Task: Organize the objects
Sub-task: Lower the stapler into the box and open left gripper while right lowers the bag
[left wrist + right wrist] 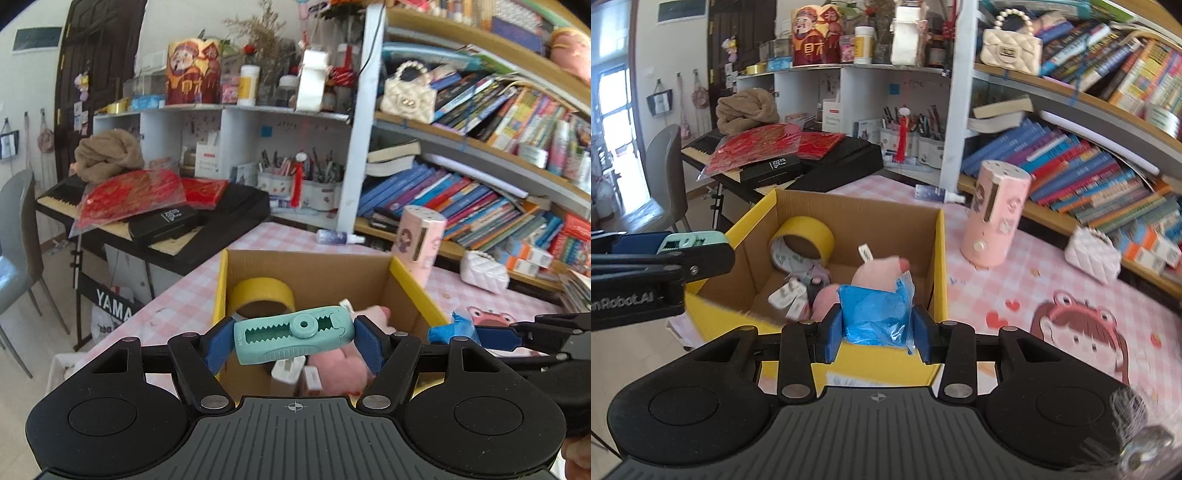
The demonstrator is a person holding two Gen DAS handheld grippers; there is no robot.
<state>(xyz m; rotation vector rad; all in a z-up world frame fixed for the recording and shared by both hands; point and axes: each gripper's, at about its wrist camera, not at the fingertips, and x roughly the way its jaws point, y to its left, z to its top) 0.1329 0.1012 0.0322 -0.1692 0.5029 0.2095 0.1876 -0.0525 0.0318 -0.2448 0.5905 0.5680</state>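
Note:
My left gripper [293, 341] is shut on a teal correction-tape dispenser [291, 334] and holds it over the open cardboard box [417, 291]. My right gripper [877, 328] is shut on a blue plastic packet [875, 314] above the box's near yellow rim [882, 360]. In the box lie a yellow tape roll [807, 236], a pink plush pig [882, 271] and white plugs [786, 295]. The left gripper also shows at the left of the right wrist view [690, 245]. The right gripper and its packet show at the right of the left wrist view [458, 328].
The box stands on a pink checked tablecloth [997, 291] with a cartoon girl print [1082, 332]. A pink cylinder holder [995, 214], a small spray bottle [938, 194] and a white quilted purse [1093, 253] stand behind. Bookshelves [1089, 166] are right, a keyboard [812, 162] left.

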